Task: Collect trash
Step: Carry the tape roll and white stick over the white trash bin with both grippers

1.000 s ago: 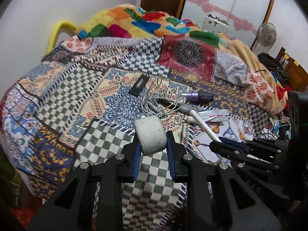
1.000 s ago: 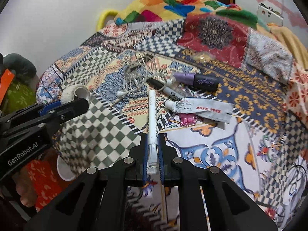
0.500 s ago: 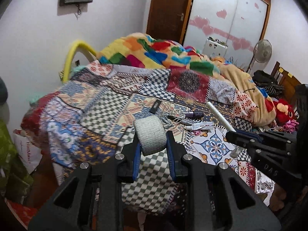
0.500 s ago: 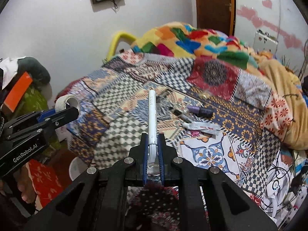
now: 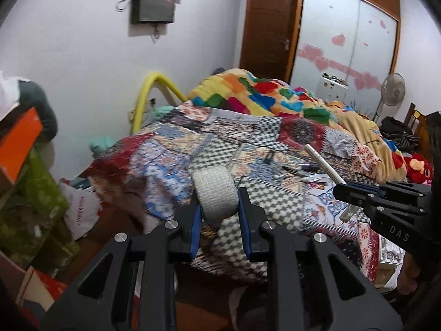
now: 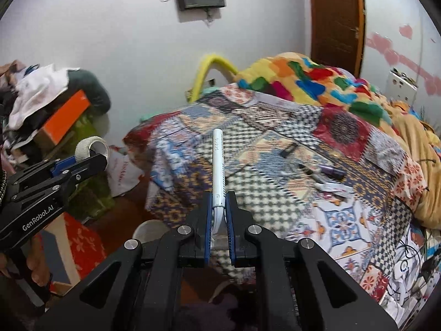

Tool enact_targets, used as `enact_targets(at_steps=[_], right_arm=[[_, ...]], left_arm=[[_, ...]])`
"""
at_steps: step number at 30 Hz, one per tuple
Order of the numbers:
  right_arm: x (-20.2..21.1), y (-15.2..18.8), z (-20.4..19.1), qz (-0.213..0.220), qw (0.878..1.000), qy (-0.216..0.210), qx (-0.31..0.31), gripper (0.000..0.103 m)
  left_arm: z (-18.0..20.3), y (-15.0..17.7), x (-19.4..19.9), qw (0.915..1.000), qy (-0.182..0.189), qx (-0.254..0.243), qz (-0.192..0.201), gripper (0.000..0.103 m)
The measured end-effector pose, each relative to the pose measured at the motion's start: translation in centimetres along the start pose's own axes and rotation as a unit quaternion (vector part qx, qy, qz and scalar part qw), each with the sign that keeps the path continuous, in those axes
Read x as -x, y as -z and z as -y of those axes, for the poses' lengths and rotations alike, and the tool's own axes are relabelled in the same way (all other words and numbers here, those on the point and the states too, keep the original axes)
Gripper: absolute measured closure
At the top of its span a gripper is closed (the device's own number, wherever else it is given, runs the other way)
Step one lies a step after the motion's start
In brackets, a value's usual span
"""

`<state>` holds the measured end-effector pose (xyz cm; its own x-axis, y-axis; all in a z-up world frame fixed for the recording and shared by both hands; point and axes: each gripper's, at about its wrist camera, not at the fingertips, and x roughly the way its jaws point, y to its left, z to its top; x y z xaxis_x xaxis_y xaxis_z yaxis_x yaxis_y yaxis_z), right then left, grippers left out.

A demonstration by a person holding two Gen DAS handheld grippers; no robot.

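My left gripper is shut on a roll of white gauze tape and holds it in the air off the near edge of the bed; the roll also shows in the right wrist view. My right gripper is shut on a long white tube-like stick, which points up and forward; it also shows in the left wrist view. On the patchwork bedspread further back lie a purple tube, a marker, a white squeezed tube, a cable and a small black piece.
Left of the bed stands a pile of boxes and clothes with an orange box and green bag. A white plastic bag lies on the floor. A bright blanket, wardrobe, fan and a wall-mounted box are behind.
Both grippers have pulled back and up from the bed with the tape roll and the white stick still held. The bed now looks farther away and the left-side clutter has come into view.
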<state>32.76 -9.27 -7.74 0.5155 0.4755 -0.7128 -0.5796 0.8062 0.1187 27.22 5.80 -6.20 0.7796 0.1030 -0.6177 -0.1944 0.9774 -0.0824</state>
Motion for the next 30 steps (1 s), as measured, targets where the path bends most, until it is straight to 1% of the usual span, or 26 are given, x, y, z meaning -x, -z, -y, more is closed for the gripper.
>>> enact_targets(at_steps=[6, 12, 15, 18, 22, 26, 30], right_arm=[[-0.9, 0.7, -5.1, -0.013, 0.999, -0.033, 0.035, 0.094], [-2.8, 1.7, -9.8, -0.038, 0.995, -0.066, 0.061, 0.094], [-4.3, 2.1, -11.8, -0.054, 0.993, -0.085, 0.066, 0.094], [-5.5, 2.6, -13.8, -0.067, 0.990, -0.101, 0.071, 0.094], [-7.6, 3.2, -16.3, -0.090, 0.986, -0.115, 0.083, 0.094], [-10.2, 3.9, -17.6, -0.119, 0.981, -0.122, 0.093, 0.094], [-13.7, 4.7, -18.1, -0.157, 0.975, -0.126, 0.095, 0.094]], left_arm=[[-4.4, 2.6, 2.1, 0.9992, -0.028, 0.026, -0.008, 0.079], [-9.1, 5.5, 2.6, 0.9963, -0.057, 0.054, -0.036, 0.079], [-10.7, 6.9, 2.3, 0.9942, -0.071, 0.063, -0.051, 0.079], [-12.6, 8.4, 1.5, 0.9909, -0.083, 0.077, -0.072, 0.079], [-14.8, 10.7, -0.4, 0.9845, -0.096, 0.099, -0.108, 0.079], [-16.3, 12.7, -2.7, 0.9776, -0.107, 0.112, -0.143, 0.079], [-17.7, 14.5, -5.6, 0.9702, -0.108, 0.123, -0.178, 0.079]])
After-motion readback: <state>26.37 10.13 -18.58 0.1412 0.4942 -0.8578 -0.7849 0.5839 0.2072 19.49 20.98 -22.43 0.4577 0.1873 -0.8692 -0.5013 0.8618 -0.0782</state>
